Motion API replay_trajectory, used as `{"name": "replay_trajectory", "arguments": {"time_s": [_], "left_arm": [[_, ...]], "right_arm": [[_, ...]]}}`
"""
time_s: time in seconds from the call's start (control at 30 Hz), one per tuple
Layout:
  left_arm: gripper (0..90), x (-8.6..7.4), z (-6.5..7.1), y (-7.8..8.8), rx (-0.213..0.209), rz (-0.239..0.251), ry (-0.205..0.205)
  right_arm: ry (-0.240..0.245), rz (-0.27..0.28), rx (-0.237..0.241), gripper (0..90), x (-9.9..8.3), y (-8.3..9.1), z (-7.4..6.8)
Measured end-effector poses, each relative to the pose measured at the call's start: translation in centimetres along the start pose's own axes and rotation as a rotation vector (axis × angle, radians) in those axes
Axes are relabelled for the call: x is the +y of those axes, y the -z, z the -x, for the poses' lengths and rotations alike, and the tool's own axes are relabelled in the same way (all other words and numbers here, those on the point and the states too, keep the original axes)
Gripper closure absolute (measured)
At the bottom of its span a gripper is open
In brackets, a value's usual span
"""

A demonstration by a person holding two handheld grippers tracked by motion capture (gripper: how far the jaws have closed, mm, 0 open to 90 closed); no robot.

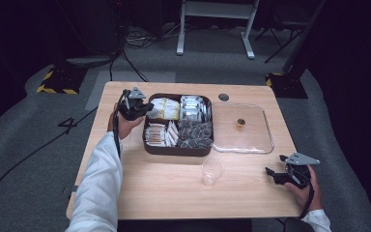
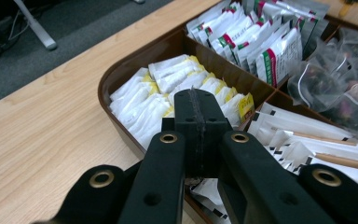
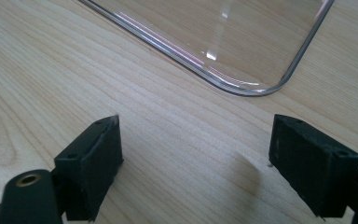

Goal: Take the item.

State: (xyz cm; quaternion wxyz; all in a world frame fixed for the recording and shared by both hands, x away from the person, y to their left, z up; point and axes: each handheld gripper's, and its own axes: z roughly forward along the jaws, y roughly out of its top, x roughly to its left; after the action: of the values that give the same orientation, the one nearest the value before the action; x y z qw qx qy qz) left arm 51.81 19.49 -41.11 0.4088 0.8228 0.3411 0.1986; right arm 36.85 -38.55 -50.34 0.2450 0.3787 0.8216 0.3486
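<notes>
Left of centre in the high view, the left gripper (image 1: 145,109) hangs over the brown compartment tray (image 1: 176,151), jaws pressed together above the yellow-edged sachets (image 2: 168,88). At lower right, the right gripper (image 1: 272,174) rests with jaws spread wide, nothing between them. A clear cup (image 1: 212,171) stands centre-bottom; the clear flat tray (image 1: 265,145) holds a small brownish object (image 1: 241,123), perhaps a cap.

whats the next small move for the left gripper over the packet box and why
Probably open the jaws before going lower. The left gripper hangs above the yellow-edged packets in the brown box, and its jaws are pressed together with nothing between them, so it cannot take a packet as it is. The right gripper is open over bare table.
</notes>
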Motion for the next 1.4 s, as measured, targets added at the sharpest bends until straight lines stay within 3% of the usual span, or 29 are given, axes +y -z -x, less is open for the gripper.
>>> {"name": "replay_trajectory", "arguments": {"time_s": [0.23, 0.8, 1.2, 1.4], "left_arm": [[89.5, 0.6, 0.1, 0.8, 0.000, 0.032, 0.004], [89.6, 1.9, 2.0, 3.4, -0.023, 0.100, -0.042], [89.7, 2.8, 3.9, 5.6, -0.080, 0.179, -0.074], [89.7, 3.0, 5.7, 6.6, -0.106, 0.199, -0.096]], "right_arm": [[-0.002, 0.000, 0.001, 17.5, 0.0, 0.0, 0.0], [-0.003, 0.000, 0.001, 17.5, 0.0, 0.0, 0.0], [-0.005, -0.001, 0.005, 17.4, 0.0, 0.0, 0.1], [-0.010, -0.003, 0.005, 17.1, 0.0, 0.0, 0.1]]}}
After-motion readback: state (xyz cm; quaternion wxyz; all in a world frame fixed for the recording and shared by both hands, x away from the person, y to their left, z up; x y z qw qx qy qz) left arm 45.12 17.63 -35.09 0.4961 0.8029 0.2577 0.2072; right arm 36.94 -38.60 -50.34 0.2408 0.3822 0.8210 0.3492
